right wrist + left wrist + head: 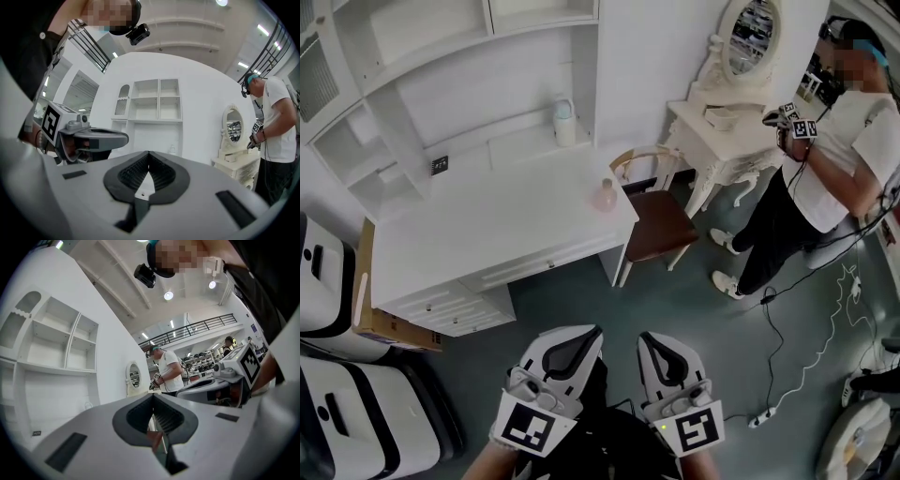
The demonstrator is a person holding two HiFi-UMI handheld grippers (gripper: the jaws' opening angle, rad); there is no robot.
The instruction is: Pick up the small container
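Observation:
A small pink container stands near the right edge of the white desk, next to the chair. Further back on the desk, against the shelving, stands a taller white container. Both grippers are low in the head view, over the floor and well short of the desk. My left gripper is shut with nothing between its pads. Beside it, my right gripper is also shut and empty. In the right gripper view the white container shows faintly far ahead.
A wooden chair stands at the desk's right end. Beyond it are a white dressing table with an oval mirror and a person holding grippers. Cables and a power strip lie on the floor at right. A cardboard box and white machines stand at left.

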